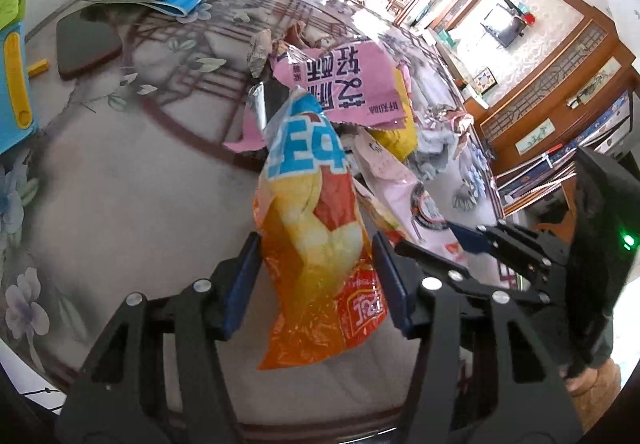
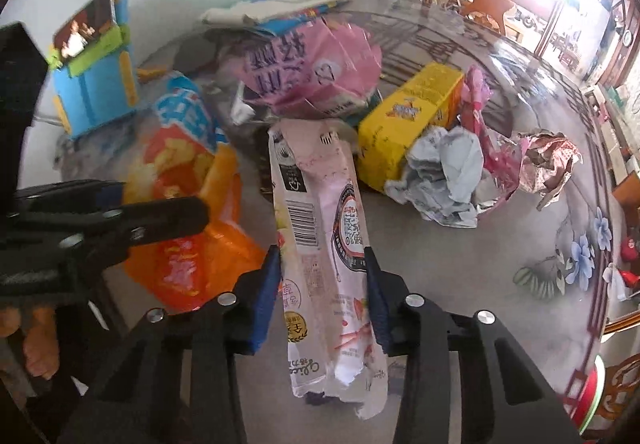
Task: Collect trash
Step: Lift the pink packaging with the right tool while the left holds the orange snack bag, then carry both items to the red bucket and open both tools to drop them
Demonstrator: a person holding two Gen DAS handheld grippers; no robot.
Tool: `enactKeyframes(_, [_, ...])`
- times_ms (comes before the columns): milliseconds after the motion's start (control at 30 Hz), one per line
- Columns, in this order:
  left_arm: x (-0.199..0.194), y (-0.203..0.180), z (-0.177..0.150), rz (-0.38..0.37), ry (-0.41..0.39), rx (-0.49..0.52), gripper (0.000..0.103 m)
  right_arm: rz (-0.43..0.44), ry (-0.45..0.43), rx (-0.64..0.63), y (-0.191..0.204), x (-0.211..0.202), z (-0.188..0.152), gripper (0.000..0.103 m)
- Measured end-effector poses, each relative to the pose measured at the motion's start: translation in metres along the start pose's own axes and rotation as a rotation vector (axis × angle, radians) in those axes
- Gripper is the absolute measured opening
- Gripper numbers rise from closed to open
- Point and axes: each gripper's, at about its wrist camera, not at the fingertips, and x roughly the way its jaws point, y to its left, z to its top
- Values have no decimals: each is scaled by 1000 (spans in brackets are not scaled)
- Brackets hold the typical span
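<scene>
Orange chip bag (image 1: 316, 244) pinched in left gripper (image 1: 316, 284) fingers; right gripper (image 2: 322, 292) fingers clamp pale pink wrapper (image 2: 324, 256).

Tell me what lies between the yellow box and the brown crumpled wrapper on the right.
In the right wrist view, crumpled grey paper and a pink foil wrapper lie between the yellow box and the brown wrapper.

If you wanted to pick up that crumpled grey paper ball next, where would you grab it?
Take the paper ball across its bulging middle, coming down from above. It lies loose on the table, wedged against the yellow box on its left and the pink foil wrapper behind, so the sides are crowded; its soft folds should give under the fingers.
</scene>
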Motion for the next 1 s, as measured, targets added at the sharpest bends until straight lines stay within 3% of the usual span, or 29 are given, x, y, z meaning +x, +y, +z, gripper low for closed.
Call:
enactKeyframes(500, [-5, -19, -3, 25, -43, 93, 54, 81, -210, 225, -56, -75, -37, 38])
enactKeyframes(733, [-20, -64, -4, -3, -84, 168, 54, 83, -261, 300, -85, -98, -62, 38])
enactKeyframes(1000, [-7, -117, -7, -29, -63, 252, 54, 74, -344, 382, -114, -128, -89, 38])
